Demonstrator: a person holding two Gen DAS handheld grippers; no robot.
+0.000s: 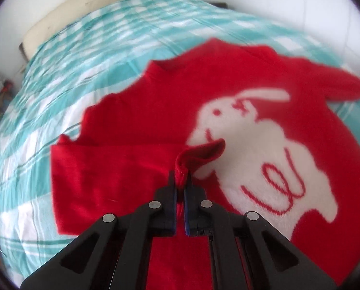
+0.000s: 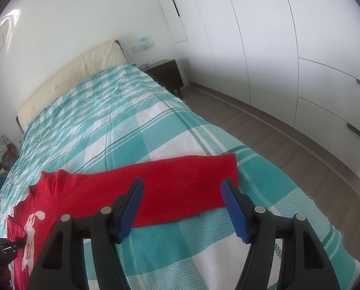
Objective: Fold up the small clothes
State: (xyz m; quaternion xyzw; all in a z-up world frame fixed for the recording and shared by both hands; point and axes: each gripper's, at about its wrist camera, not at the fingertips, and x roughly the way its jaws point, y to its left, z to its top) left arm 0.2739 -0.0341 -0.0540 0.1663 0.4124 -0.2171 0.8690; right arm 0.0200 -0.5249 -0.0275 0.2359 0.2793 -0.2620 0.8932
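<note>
A small red sweater (image 1: pixel 160 111) with a white rabbit on its front lies flat on the teal checked bedspread (image 1: pixel 90 55). My left gripper (image 1: pixel 180 176) is shut on the cuff of the sweater's left sleeve (image 1: pixel 199 152) and holds it folded over the body, beside the rabbit. In the right wrist view the sweater (image 2: pixel 66 193) shows at the lower left, with its other sleeve (image 2: pixel 187 181) stretched straight out to the right. My right gripper (image 2: pixel 182 193) is open and empty, just above that sleeve. The left gripper (image 2: pixel 8 246) shows at the far left edge.
The bed has a cream headboard (image 2: pixel 71 72) at the far end. A dark bedside table (image 2: pixel 165 72) stands by the wall. White wardrobe doors (image 2: pixel 276 48) run along the right, with wooden floor (image 2: pixel 288 157) between them and the bed. A pile of clothes (image 2: pixel 0 154) lies left of the bed.
</note>
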